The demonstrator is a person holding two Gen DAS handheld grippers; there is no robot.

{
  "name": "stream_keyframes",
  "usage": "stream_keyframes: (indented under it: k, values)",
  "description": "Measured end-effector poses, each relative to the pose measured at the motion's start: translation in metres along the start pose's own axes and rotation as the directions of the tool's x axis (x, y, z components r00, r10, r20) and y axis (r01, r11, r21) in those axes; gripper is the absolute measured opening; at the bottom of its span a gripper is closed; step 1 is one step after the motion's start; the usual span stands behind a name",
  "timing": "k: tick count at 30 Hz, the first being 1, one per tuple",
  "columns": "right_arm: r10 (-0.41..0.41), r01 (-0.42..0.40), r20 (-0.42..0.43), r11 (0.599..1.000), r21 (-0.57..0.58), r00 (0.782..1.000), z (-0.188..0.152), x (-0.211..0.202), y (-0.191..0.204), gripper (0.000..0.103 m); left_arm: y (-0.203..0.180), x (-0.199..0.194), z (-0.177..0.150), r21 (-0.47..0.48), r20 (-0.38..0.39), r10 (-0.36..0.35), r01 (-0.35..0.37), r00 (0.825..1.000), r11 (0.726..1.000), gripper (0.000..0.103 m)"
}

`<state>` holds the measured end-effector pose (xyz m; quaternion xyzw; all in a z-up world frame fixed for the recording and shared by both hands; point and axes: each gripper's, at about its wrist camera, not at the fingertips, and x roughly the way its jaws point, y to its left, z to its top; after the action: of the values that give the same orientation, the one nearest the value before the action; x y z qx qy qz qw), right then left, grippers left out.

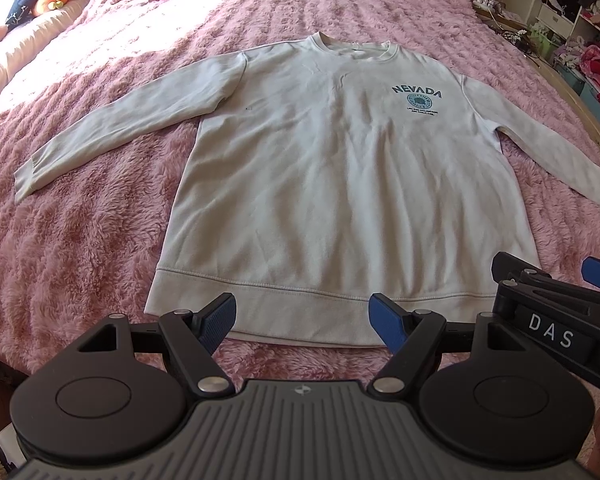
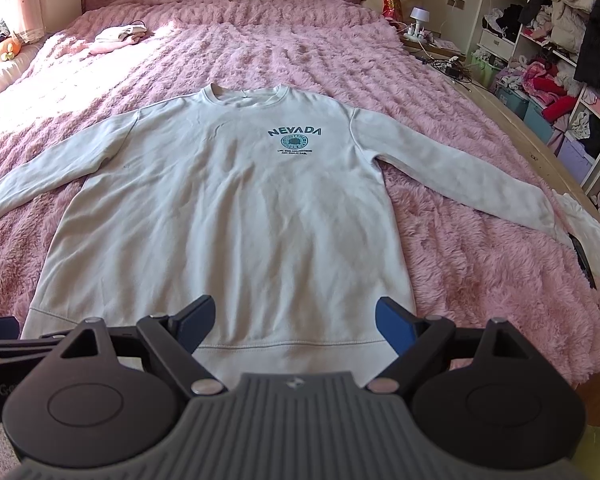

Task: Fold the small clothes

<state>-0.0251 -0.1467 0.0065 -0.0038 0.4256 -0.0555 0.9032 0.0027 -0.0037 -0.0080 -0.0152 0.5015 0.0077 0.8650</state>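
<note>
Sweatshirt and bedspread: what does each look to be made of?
The sweatshirt looks like a matte, off-white cotton-type knit, probably fleece jersey: soft creases, ribbed collar and hem band, a printed teal "NEVADA" logo. The bedspread looks like pink long-pile plush, likely synthetic: shaggy tufts in rows with a slight sheen in the sunlight. Exact fibres cannot be told.

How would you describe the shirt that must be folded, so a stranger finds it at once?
Start at the pink fluffy bed. In its middle a pale long-sleeved sweatshirt lies flat, sleeves spread. Only it has "NEVADA" printed in teal on the chest; the small pink folded pile near the headboard has none.
</note>
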Motion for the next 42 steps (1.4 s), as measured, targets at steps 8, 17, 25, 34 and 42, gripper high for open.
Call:
stream_keyframes:
  k: [8,17,25,34,42]
  values:
    - [0.001,-0.001,-0.009,1.000,-0.001,1.000,-0.002,0.003,0.001,0.083,0.001,0.001,-0.001,-0.003,-0.004,0.002,-0.002,1.000,1.000,0.088]
    - [0.000,0.000,-0.013,1.000,0.000,1.000,-0.002,0.005,0.001,0.083,0.003,0.003,-0.002,-0.004,-0.012,0.003,-0.003,1.000,1.000,0.088]
    - [-0.004,0.004,-0.014,1.000,0.006,1.000,-0.005,0.008,-0.002,0.083,0.002,0.008,0.000,-0.005,-0.020,-0.008,0.008,1.000,1.000,0.089]
    - [-0.026,0.022,0.088,0.998,0.054,0.996,-0.003,0.016,-0.027,0.083,-0.008,0.020,0.012,0.001,-0.017,-0.104,0.104,0.994,0.995,0.088]
    - [-0.028,-0.034,0.169,0.934,0.355,0.985,0.004,0.045,-0.123,0.082,-0.048,0.042,0.047,0.044,0.020,-0.320,0.319,0.947,0.947,0.088]
